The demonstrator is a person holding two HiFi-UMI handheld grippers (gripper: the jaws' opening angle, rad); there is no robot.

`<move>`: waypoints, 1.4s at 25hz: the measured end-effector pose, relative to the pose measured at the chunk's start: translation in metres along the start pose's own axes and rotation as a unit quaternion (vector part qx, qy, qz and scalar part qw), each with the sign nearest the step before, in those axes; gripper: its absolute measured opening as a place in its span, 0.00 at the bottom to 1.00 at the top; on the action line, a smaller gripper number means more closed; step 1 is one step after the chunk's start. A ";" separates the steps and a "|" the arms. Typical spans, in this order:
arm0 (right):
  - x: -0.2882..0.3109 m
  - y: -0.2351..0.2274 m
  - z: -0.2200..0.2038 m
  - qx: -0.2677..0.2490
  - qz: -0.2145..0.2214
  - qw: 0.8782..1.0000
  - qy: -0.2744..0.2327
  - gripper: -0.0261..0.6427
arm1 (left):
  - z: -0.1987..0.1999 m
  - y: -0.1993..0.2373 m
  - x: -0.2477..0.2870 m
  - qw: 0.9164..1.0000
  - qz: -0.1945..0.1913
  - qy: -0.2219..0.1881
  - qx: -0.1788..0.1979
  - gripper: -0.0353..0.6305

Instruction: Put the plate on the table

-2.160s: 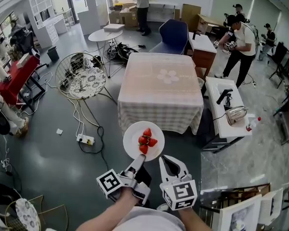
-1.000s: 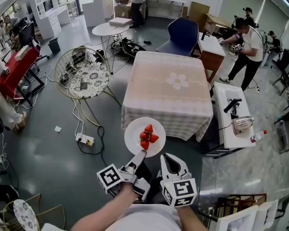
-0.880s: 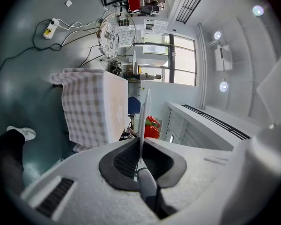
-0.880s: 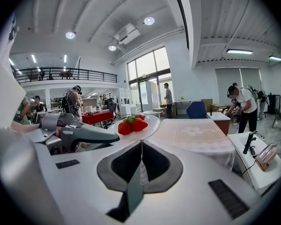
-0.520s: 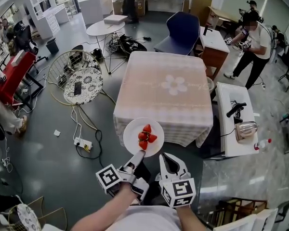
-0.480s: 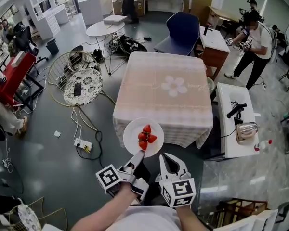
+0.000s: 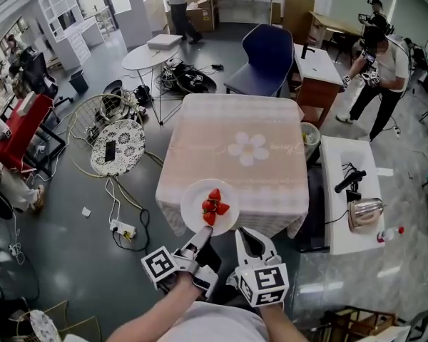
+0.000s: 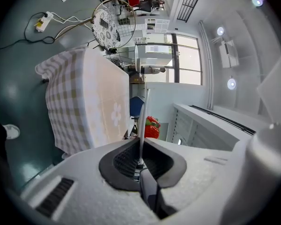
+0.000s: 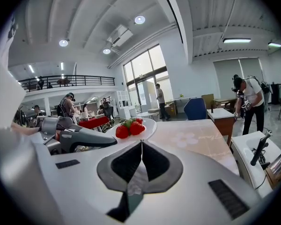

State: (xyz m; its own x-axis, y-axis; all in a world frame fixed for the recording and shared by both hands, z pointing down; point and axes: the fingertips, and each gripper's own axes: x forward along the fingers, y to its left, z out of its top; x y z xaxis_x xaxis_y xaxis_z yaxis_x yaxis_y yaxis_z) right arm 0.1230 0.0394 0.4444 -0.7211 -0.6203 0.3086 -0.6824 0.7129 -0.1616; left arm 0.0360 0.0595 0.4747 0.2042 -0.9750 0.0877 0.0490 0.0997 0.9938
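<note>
- The left claw (image 7: pixel 206 234) is nearest, closed on the near rim of the white plate (image 7: pixel 191 211). The left gripper view shows the plate edge-on, its thin rim pinched between the two pads (image 8: pixel 131 159).
- The right claw (image 7: pixel 245 236) sits just beside it on the right. Its jaws are pressed together with nothing between them.
- The plate is held out level in front of the claws. It sits over the near edge of the counter (image 7: pixel 200 142), toward its near left corner. It looks clear of the cloth rather than resting on it.
- A few red strawberries (image 7: pixel 212 206) with green tops are heaped on the plate's right half.
- The counter wears a pale checked cloth that hangs down its sides, with a white flower motif (image 7: pixel 247 148) near the middle (the cloth top carries nothing else).
- A power strip (image 7: pixel 124 228) lies on the floor to the left of the counter.
- A round patterned cushion (image 7: pixel 118 145) on a wire chair stands further off on that side.
- A blue chair (image 7: pixel 265 54) stands at the counter's far edge.
- A round white table (image 7: pixel 150 54) is off the far left corner.
</note>
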 end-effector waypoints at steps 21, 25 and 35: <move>0.105 -0.008 0.015 0.009 -0.048 0.998 0.031 0.05 | 0.082 0.010 0.069 0.998 0.020 0.068 0.001 0.08; 0.146 0.005 0.024 0.011 -0.063 0.997 0.031 0.05 | 0.121 0.008 0.084 0.996 0.019 0.089 -0.002 0.08; 0.229 0.037 0.043 0.007 -0.092 0.995 0.042 0.05 | 0.203 0.011 0.110 0.991 0.025 0.132 -0.012 0.08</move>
State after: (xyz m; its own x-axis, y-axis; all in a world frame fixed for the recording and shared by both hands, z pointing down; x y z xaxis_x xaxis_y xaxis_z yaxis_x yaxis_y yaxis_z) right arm -0.0722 -0.0907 0.4684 -0.5711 -0.7102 0.4117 -0.8044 0.5843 -0.1079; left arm -0.1396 -0.0871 0.5092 0.4556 -0.8830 0.1133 0.0549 0.1548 0.9864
